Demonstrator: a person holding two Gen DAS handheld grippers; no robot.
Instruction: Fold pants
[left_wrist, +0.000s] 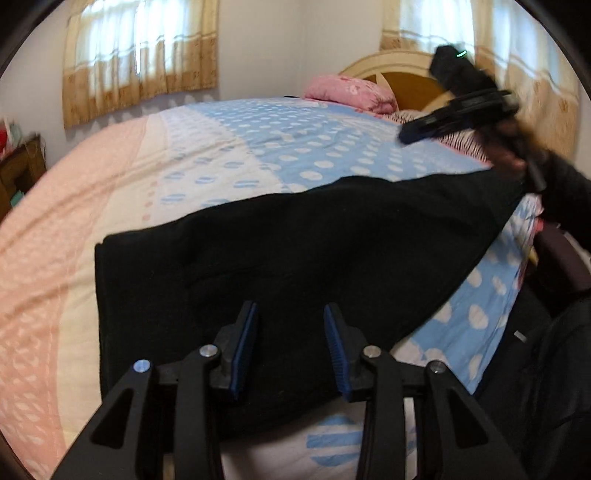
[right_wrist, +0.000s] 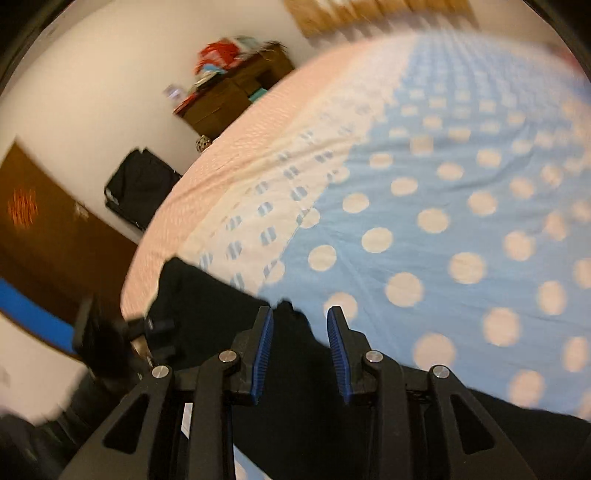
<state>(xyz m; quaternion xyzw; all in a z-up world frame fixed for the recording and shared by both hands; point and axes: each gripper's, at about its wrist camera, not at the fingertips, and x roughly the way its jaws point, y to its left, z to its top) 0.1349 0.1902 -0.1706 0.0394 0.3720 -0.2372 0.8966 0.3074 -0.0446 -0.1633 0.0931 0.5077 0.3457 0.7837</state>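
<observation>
Your left gripper (left_wrist: 291, 347), the black two-finger tool with ribbed blue pads, hangs above the near end of the black, soft-looking pants (left_wrist: 295, 251), and its jaws stand apart with nothing pinched between the pads; the dark cloth simply lies beneath them. Your right gripper (right_wrist: 300, 350), built the same way, also shows a clear gap between its blue pads, and no cloth is clamped there; a ruffled edge of the pants lies just under and ahead of its fingers. No earlier picture is on hand, so only this parted stance can be told. The pants lie spread across the near edge of the bed, over the light blue bedspread with pale polka dots (left_wrist: 295, 147), running from a squared end at the left of your left wrist view to a narrowing end at the right, where your right hand (left_wrist: 506, 147) holds its tool above the cloth, blurred. From the right wrist view, your left gripper (right_wrist: 155, 332) appears at the lower left, beside the far end of the garment. Farther up the bed, a pink flowered pillow (left_wrist: 351, 92) rests against the cream arched headboard (left_wrist: 399, 68). Beyond the pink-striped side of the cover stand a brown wooden cabinet piled with clutter (right_wrist: 229, 96) and a black bag against the wall (right_wrist: 140, 184). Sheer curtains with tan borders (left_wrist: 140, 55) hang over the windows.
</observation>
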